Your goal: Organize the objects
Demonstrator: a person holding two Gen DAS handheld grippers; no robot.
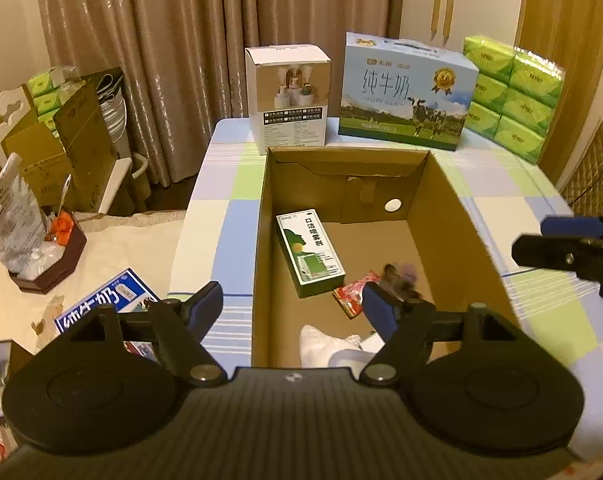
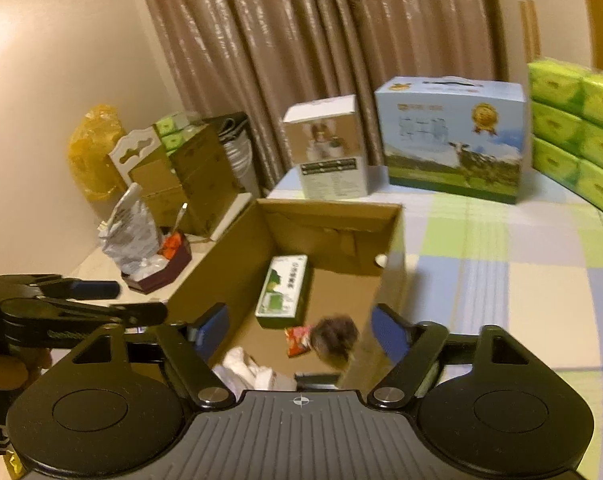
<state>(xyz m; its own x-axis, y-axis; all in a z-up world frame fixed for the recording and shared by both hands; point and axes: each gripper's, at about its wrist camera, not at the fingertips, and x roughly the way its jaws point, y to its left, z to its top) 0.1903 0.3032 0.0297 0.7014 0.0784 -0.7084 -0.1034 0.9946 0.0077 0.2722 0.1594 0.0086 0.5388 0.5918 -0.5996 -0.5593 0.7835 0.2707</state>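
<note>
Curtained bedroom corner, checkered-cloth bench carrying an open cardboard box with a milk carton case, a white product box and green tissue packs behind it. Already in the box: a green-and-white spray box lying flat, a red snack packet, a white sock at the near end. A dark blurred thing sits or drops beside the red packet under my right tongs; too smeared to name, and I cannot tell whether it is landed.

Step, as I judge it: drop-off into the box, right side just releasing. Right tongs are spread wide, nothing between the pads, hovering over the box's near end and tilted down into it. Left tongs also spread apart and empty, straddling the box's left wall, pointing forward and down.

Next move likely calls for pulling one pair back out and going for another loose item; a blue milk pack lies on the cream surface left of the bench, nearest my left tongs. Needs clearing the box wall first.
</note>
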